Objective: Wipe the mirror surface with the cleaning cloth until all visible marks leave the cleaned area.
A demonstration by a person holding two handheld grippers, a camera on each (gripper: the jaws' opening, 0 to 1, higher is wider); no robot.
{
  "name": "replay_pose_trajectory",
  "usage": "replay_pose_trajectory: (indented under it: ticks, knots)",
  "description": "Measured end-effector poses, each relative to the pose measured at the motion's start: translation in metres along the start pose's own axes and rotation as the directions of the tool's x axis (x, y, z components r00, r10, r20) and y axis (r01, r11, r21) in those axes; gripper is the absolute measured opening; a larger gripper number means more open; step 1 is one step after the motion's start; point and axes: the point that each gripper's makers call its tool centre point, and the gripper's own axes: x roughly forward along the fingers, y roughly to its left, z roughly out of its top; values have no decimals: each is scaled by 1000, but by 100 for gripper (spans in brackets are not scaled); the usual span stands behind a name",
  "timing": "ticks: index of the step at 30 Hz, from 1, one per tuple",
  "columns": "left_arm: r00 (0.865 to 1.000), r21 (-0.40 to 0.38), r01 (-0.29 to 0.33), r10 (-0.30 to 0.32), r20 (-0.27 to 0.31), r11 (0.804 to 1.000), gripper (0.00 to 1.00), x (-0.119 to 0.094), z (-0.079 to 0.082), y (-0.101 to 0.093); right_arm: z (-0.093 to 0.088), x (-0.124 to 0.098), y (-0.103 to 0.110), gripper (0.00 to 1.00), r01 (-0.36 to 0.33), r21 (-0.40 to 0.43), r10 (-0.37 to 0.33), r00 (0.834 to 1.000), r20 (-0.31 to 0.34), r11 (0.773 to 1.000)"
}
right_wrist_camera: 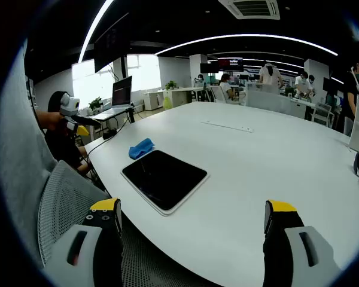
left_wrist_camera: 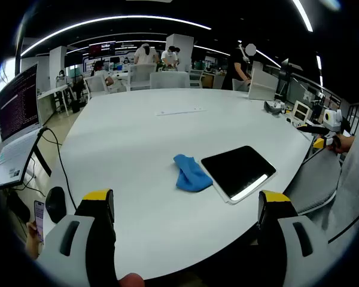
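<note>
A dark mirror (left_wrist_camera: 238,172) in a thin white frame lies flat near the edge of the round white table (left_wrist_camera: 137,143). A crumpled blue cleaning cloth (left_wrist_camera: 190,173) rests on the table against the mirror's short side. My left gripper (left_wrist_camera: 186,197) hangs open over the near table edge, well short of the cloth, holding nothing. In the right gripper view the mirror (right_wrist_camera: 164,179) sits ahead of my right gripper (right_wrist_camera: 192,212), which is open and empty, and the cloth (right_wrist_camera: 141,147) lies beyond the mirror's far corner. The right gripper (left_wrist_camera: 329,122) shows in a hand at the left view's right edge.
An open laptop (left_wrist_camera: 18,107), a black cable (left_wrist_camera: 55,156) and a mouse (left_wrist_camera: 55,203) sit at the table's left end. A grey mesh chair (right_wrist_camera: 66,197) stands against the table edge by the mirror. A paper strip (left_wrist_camera: 180,111) lies mid-table. People stand at far desks.
</note>
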Motion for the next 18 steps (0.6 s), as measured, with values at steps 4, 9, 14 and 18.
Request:
replay_pose_trajectory:
  ticks: [4,9,14,18]
  knots:
    - [1000,-3,-2,2,4,1000,99,4,4,2,-1,-2,-1,98,6,9,-6,1000,-4,1000]
    - [1000,-2,5,-5,-4,1000,99,6,6,2,3,-1,-6,98,26,20,-26,1000,13,999]
    - [1000,-10,-2,2,-12,1000,99,5,7,7,7,-4,-8,98,50,18,-51,998,34,999]
    - [1000,-24,-8,8,-5,1000,99,7,12,6,4,-3,-9,98,49,12,-49,999,24,999]
